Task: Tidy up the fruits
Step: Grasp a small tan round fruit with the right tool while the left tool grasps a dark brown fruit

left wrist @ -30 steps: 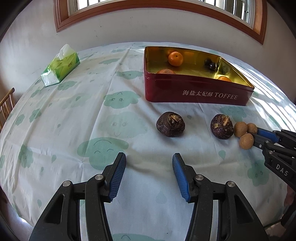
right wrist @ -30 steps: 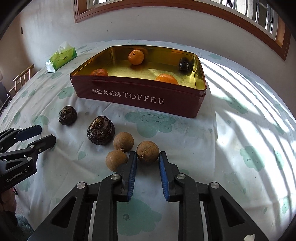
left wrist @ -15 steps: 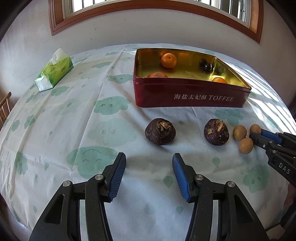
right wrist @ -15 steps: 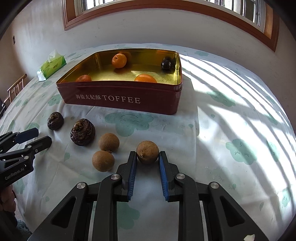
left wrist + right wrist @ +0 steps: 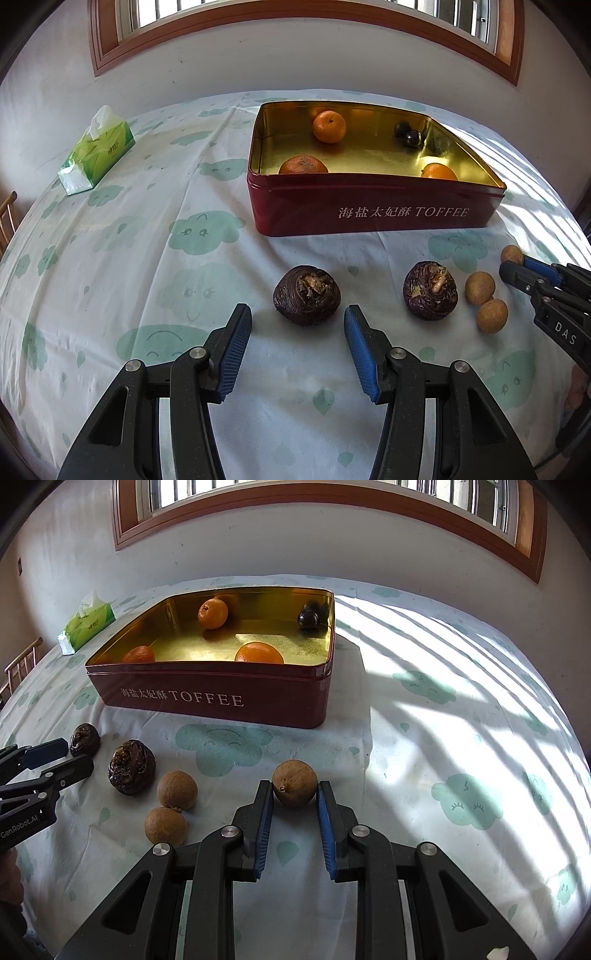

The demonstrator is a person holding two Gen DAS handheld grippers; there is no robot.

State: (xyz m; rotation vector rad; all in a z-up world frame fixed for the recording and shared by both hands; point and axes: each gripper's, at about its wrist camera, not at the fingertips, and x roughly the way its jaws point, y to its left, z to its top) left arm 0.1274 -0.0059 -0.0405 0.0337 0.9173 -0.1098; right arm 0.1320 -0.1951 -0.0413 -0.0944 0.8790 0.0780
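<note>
My right gripper [image 5: 294, 788] is shut on a brown longan [image 5: 294, 782], held to the right of two other longans [image 5: 176, 790] on the cloth. In the left wrist view that gripper [image 5: 517, 266] shows at the right edge. My left gripper [image 5: 297, 314] stands open, with a dark water chestnut [image 5: 306, 295] just ahead of its fingertips and untouched. A second dark chestnut [image 5: 430, 295] lies to its right, beside the two longans [image 5: 480, 288]. The red TOFFEE tin [image 5: 369, 177] behind holds three oranges [image 5: 329, 126] and a small dark fruit [image 5: 412, 137].
A green tissue pack [image 5: 96, 151] lies at the far left of the round table with the cloud-print cloth [image 5: 147, 258]. A wall and window sill run behind the tin. A wooden chair back [image 5: 22, 664] shows past the table's left edge.
My right gripper has carried the longan to the right, away from the other two. My left gripper has drawn closer to the left chestnut, which now sits just before its fingertips.
</note>
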